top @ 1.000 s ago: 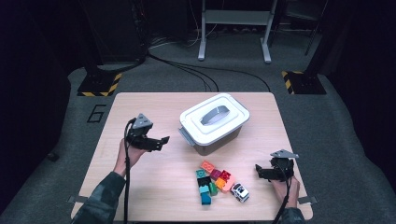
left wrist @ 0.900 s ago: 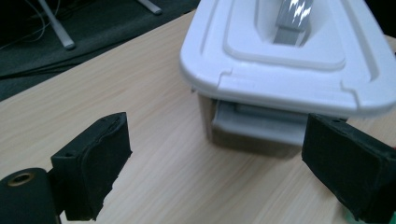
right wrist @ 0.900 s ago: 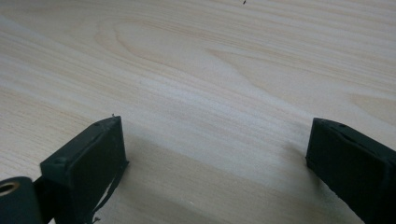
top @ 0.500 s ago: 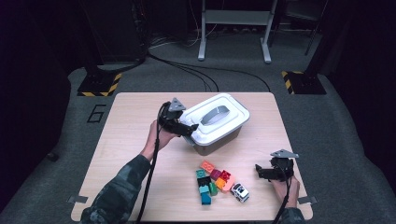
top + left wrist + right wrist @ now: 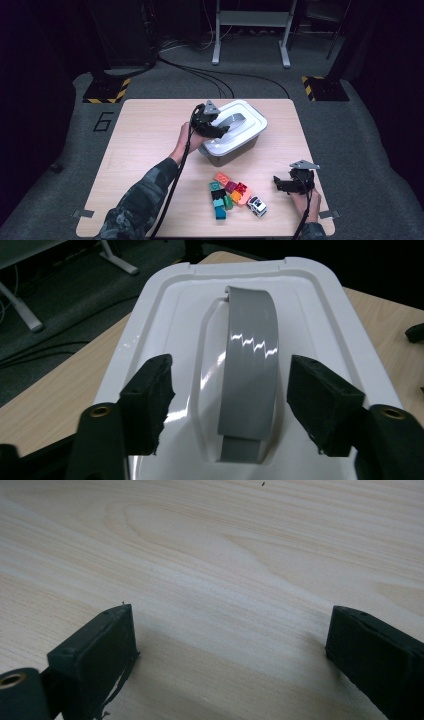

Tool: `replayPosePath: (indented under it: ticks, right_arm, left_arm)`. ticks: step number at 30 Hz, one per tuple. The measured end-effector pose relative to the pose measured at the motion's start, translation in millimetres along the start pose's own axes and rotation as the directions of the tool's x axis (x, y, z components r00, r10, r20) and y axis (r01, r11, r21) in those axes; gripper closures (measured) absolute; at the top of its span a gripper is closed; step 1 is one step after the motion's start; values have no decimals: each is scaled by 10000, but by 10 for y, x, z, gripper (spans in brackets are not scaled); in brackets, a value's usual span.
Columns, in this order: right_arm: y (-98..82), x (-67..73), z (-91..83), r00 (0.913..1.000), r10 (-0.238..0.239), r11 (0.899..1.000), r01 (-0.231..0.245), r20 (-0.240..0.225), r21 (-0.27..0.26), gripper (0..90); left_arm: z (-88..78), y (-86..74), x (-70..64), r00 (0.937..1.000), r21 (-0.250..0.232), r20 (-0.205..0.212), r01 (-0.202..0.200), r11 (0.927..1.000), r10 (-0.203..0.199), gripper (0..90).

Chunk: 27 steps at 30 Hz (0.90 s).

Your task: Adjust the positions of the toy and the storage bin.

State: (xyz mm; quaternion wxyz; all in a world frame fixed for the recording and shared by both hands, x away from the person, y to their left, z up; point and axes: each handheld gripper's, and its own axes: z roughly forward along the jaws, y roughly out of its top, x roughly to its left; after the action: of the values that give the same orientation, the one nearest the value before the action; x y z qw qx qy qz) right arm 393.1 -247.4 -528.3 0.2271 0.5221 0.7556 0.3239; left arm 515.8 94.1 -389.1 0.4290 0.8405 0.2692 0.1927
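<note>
From the high view, a grey plastic storage box [image 5: 235, 150] with a white lid [image 5: 240, 127] stands near the middle of the pale wooden tabletop [image 5: 140, 140]. The left gripper [image 5: 220, 131] sits over the lid's near-left part, at its grey arched handle [image 5: 235, 120]. The right gripper [image 5: 276, 184] rests at the tabletop's right edge, beside a cluster of coloured toy bricks [image 5: 227, 194] and a small white toy car [image 5: 256, 206].

In the left gripper view, the jaws have just been closing and now flank the handle [image 5: 250, 375] with a gap on each side, not yet gripping it.

In the right gripper view, the jaws stand wide apart over bare wood [image 5: 225, 570], holding nothing.
</note>
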Motion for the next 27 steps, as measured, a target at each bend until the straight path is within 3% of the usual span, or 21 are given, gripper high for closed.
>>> replayPosePath:
  ticks: [4,5,9,14,22,23,27]
  right_arm:
    - [0,0,-1,10000,5,10000,-5,6,-9,54]
    - [0,0,-1,10000,9,10000,-9,-13,-8,55]
    - [0,-4,-1,10000,-40,10000,40,9,-51,60]
    - [0,-5,-1,10000,-32,10000,32,22,-53,62]
    - [-2,-4,-3,10000,-1,10000,1,50,-56,65]
    - [-3,-2,-4,10000,21,10000,-21,54,-51,65]
    - [-3,-1,-4,10000,35,10000,-34,43,-52,65]
  left_arm:
    - [57,56,-39,9999,-143,74,-96,9999,97,487]
    - [65,71,-63,9990,-90,0,-450,9989,450,545]
    - [65,65,-106,9974,-31,-150,-711,9975,710,655]
    - [27,40,-128,9947,17,-420,-936,9956,936,666]
    - [-147,-82,-46,9940,146,-879,-647,9978,658,667]
    - [-206,-124,-34,9944,223,-934,-470,9986,489,667]
    - [-309,-199,-19,9927,217,-1113,-449,9988,470,668]
